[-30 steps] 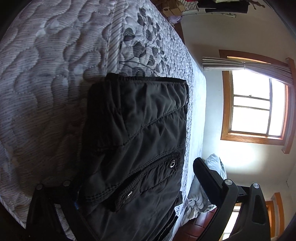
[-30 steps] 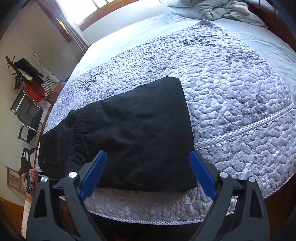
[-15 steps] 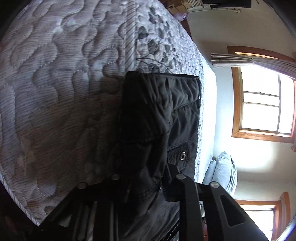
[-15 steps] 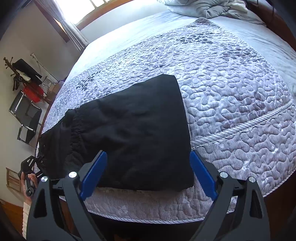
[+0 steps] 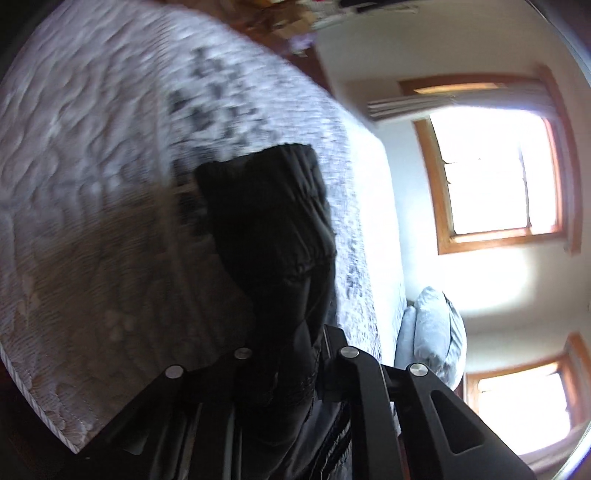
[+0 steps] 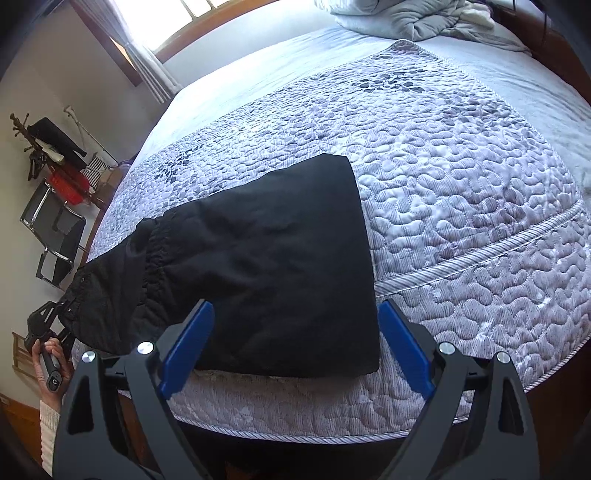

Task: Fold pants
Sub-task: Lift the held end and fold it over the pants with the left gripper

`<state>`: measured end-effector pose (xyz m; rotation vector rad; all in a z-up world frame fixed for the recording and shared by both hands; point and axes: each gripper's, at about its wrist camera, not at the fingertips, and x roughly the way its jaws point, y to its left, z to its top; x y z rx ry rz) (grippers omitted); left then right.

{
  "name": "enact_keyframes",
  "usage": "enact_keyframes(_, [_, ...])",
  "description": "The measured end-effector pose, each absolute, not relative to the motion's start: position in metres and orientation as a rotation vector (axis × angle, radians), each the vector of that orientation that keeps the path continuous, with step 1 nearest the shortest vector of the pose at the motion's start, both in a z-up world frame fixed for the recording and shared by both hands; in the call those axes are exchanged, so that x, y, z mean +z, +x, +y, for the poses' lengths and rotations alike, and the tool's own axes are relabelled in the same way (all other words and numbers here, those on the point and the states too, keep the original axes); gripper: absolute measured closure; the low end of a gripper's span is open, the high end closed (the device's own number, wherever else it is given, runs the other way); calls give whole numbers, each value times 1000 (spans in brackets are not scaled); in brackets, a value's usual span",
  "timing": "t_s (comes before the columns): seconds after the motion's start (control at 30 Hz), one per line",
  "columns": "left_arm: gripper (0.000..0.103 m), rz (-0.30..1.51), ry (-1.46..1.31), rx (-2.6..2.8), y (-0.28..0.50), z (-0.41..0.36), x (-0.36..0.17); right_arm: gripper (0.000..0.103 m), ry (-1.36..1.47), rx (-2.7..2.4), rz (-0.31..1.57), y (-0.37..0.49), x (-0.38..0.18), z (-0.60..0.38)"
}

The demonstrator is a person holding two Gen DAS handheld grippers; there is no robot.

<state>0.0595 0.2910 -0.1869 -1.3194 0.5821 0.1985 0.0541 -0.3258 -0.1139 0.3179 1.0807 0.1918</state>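
Black pants lie partly folded on the quilted bed, near its front edge. My right gripper is open and empty, its blue-padded fingers hovering over the near edge of the folded part. My left gripper is shut on the waist end of the pants and lifts it off the bed; it also shows at the far left of the right wrist view. The left wrist view is blurred by motion.
A crumpled grey duvet lies at the head of the bed. A black folding chair and a coat rack stand beside the bed on the left. Windows are in the wall.
My left gripper closed on the waist end and lifted it, bunching the fabric. My right gripper moved slightly closer to the folded edge and stayed open.
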Motion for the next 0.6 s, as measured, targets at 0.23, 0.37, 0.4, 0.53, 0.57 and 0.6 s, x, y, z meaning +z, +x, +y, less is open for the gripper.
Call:
enact_keyframes(0.23, [89,551,-1093,75,84,244,-122,12,332,186,1074,53,-114,-331])
enact_keyframes(0.37, [88,554,-957,-10,98,206,-90,12,346,180,1072,53,-115,-335])
enact_keyframes(0.4, [87,557,-933,-28,101,197,-85,12,351,180,1071,53,-116,-336])
enact_keyframes(0.53, [86,595,-857,-102,108,155,-70,12,367,175,1067,51,-117,-341])
enact_keyframes(0.57, [86,602,-836,-111,104,149,-70,12,369,175,1066,51,-117,-343])
enact_keyframes(0.6, [85,610,-798,-119,107,139,-66,12,371,174,1063,50,-117,-344])
